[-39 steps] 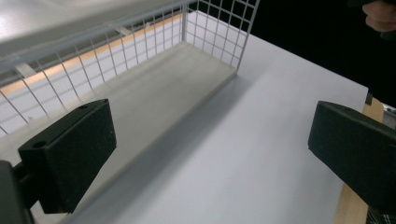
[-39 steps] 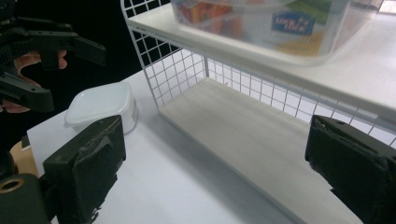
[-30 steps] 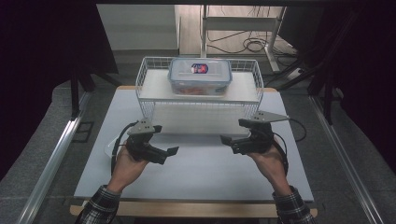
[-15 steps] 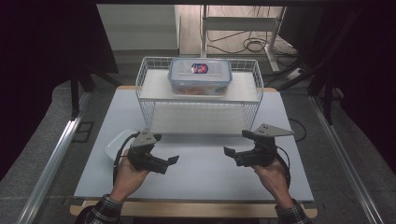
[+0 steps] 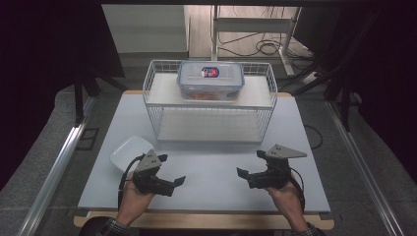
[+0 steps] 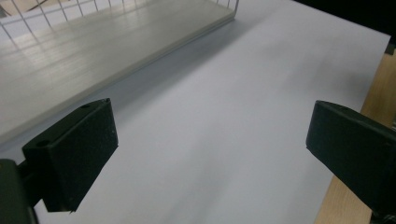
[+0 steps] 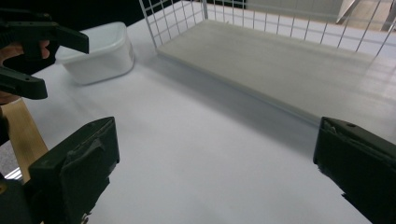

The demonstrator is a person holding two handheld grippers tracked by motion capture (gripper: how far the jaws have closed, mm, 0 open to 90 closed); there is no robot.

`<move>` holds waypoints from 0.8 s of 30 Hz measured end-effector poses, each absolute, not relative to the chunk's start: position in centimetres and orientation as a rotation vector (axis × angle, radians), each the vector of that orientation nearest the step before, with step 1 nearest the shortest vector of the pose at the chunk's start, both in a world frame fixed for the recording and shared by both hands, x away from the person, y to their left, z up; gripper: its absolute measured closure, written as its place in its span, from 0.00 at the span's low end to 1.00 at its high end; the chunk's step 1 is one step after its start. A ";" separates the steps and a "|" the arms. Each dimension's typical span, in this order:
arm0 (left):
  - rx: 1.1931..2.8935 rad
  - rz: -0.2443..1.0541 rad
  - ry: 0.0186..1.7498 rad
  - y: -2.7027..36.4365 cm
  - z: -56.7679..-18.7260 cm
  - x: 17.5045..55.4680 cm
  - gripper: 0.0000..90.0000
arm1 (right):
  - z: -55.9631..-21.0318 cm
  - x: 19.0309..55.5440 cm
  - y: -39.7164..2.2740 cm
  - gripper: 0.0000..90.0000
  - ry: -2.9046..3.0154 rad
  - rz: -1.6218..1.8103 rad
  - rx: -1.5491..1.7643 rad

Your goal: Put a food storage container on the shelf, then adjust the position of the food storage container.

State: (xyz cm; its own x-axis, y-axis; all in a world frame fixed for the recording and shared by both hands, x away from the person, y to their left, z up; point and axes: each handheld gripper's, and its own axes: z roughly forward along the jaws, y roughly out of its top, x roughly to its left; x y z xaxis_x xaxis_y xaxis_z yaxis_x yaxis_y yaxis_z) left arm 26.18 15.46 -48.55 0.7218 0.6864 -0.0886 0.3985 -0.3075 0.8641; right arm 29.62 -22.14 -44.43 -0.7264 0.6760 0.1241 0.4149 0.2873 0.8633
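Both grippers pulled back from the wire rack, empty.

The left gripper (image 5: 169, 183) and right gripper (image 5: 250, 176) had drawn back toward the person, jaws spread wide, uncovering the white tub (image 5: 130, 153) left of the rack (image 5: 209, 115); the lidded box (image 5: 210, 79) sat on its top shelf, so reaching probably came next.

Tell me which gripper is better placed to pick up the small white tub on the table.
Left, probably. The left gripper sits right beside the white tub, jaws open and empty. The right gripper, also open, is across the table from it.
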 end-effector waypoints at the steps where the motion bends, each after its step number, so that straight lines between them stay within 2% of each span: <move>1: 1.940 0.368 0.837 15.5 -48.8 26.1 0.02 | -44.7 29.5 -22.1 0.00 2.296 1.408 1.002; 8: 1.956 0.369 0.875 15.3 -49.8 26.2 0.02 | -47.4 29.1 -22.1 0.01 2.323 1.360 1.031; 13: 1.942 0.333 0.924 15.6 -49.6 26.6 0.02 | -47.9 29.1 -22.4 0.01 2.337 1.342 1.048; 16: 1.950 0.330 0.956 15.8 -49.1 26.9 0.08 | -48.1 29.2 -22.5 0.01 2.330 1.348 1.066; 17: 1.961 0.338 0.952 15.8 -49.0 26.9 0.12 | -48.2 29.2 -22.5 0.01 2.333 1.343 1.068; 18: 1.974 0.359 0.951 15.9 -48.8 26.9 0.23 | -48.4 29.3 -22.4 0.01 2.337 1.336 1.072; 19: 1.984 0.371 0.955 15.9 -48.7 26.9 0.23 | -48.4 29.3 -22.4 0.01 2.337 1.336 1.072; 20: 2.001 0.387 0.950 16.1 -48.4 27.0 0.29 | -48.4 29.3 -22.4 0.01 2.341 1.332 1.072; 21: 2.008 0.398 0.947 16.3 -48.2 27.0 0.37 | -48.5 29.3 -22.3 0.01 2.346 1.327 1.075; 24: 2.009 0.406 0.952 17.3 -47.8 27.5 0.56 | -48.7 29.3 -22.2 0.01 2.360 1.324 1.067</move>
